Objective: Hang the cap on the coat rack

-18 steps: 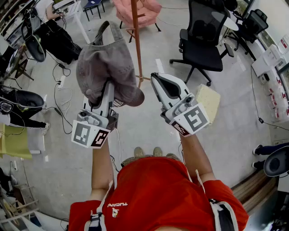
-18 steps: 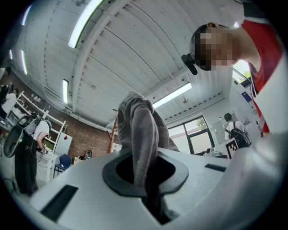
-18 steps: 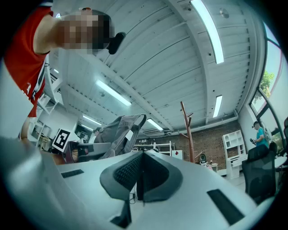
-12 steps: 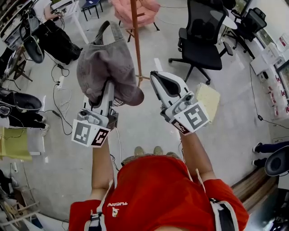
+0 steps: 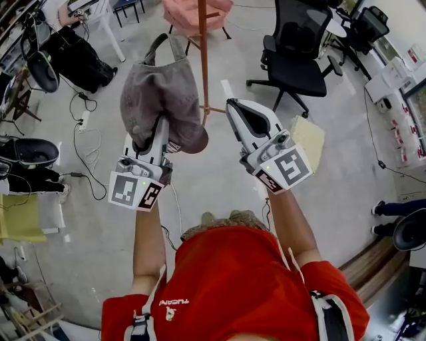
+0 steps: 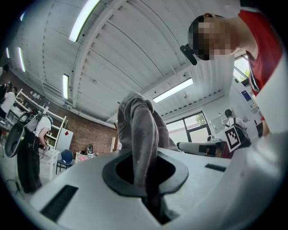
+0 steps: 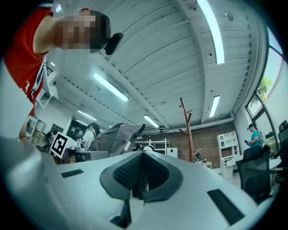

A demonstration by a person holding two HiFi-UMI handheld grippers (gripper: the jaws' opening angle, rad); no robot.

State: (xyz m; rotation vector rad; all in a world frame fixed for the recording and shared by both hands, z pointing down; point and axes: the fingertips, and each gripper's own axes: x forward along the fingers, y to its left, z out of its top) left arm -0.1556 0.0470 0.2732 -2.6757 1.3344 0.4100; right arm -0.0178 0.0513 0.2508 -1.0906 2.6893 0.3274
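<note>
A grey cap (image 5: 160,93) hangs crumpled from my left gripper (image 5: 158,130), which is shut on its fabric and held up in front of me. In the left gripper view the cap (image 6: 141,130) rises out of the pinched jaws (image 6: 146,179). The brown wooden coat rack pole (image 5: 204,60) stands just right of the cap, between the two grippers. My right gripper (image 5: 236,110) is shut with nothing in it, to the right of the pole. From the right gripper (image 7: 141,179) I see the coat rack (image 7: 186,130) with its pegs ahead and the cap (image 7: 117,137) to the left.
A black office chair (image 5: 299,53) stands behind and right of the pole, a pink chair (image 5: 193,13) behind it. Cables (image 5: 83,133) and black bags (image 5: 73,53) lie on the floor at left. A yellowish mat (image 5: 307,143) lies at right.
Both grippers and the cap have shifted slightly forward, a little nearer the pole. The left grip on the cap is unchanged.
</note>
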